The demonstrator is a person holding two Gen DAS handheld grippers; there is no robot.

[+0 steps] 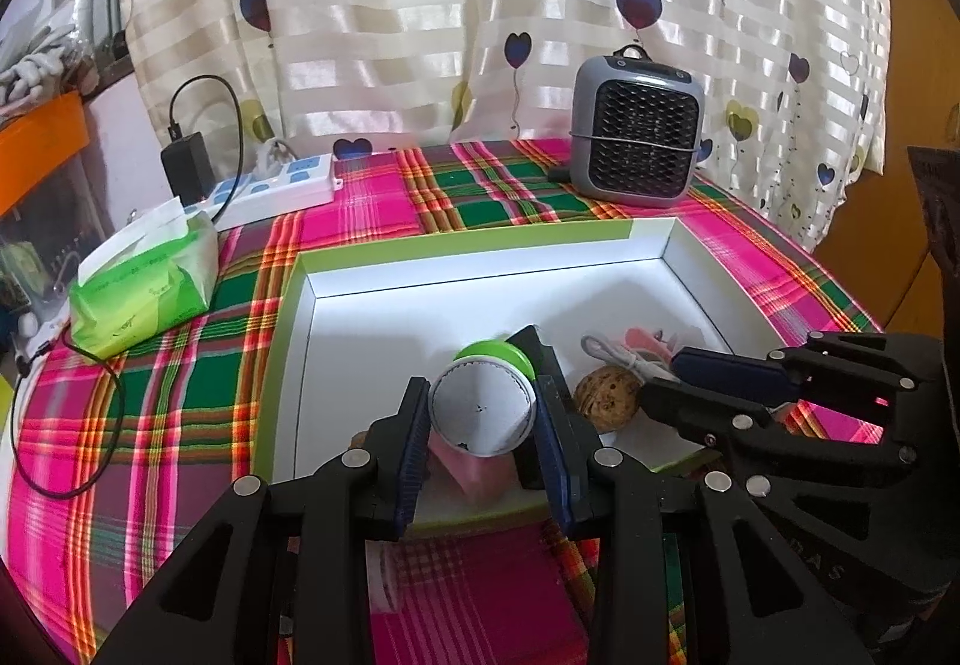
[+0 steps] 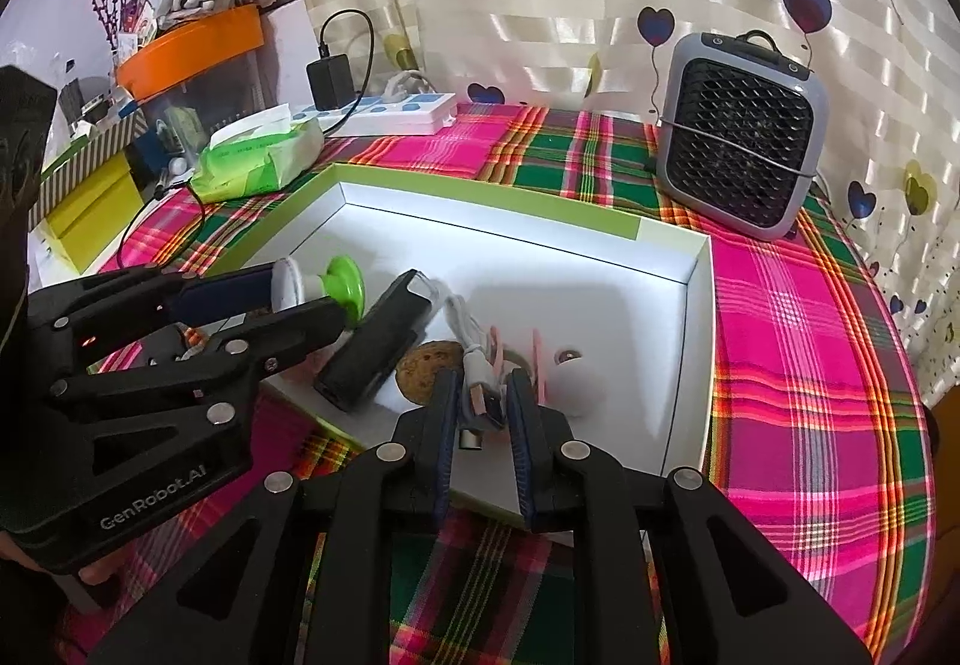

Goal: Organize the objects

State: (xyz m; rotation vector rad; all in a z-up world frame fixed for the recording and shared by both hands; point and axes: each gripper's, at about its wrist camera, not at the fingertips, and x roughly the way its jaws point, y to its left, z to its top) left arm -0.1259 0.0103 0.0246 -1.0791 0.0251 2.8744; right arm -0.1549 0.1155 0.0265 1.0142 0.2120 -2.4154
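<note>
In the left wrist view, the left gripper (image 1: 483, 413) has its fingers clamped on a white and green spool (image 1: 483, 401) above the white box (image 1: 480, 269). Only the right wrist view shows the right gripper (image 2: 477, 395), its fingers slightly apart around the white cable (image 2: 474, 365) in the lower middle, not clearly pressing it.

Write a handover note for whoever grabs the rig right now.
Left claw: shut on the spool, held over the box's near edge.
Right claw: low in the box, cable end between its pads; grip unclear.
Done: walnut and black block lie in the box.
Left: set the spool down, leave the cable in, pull both claws out.
</note>
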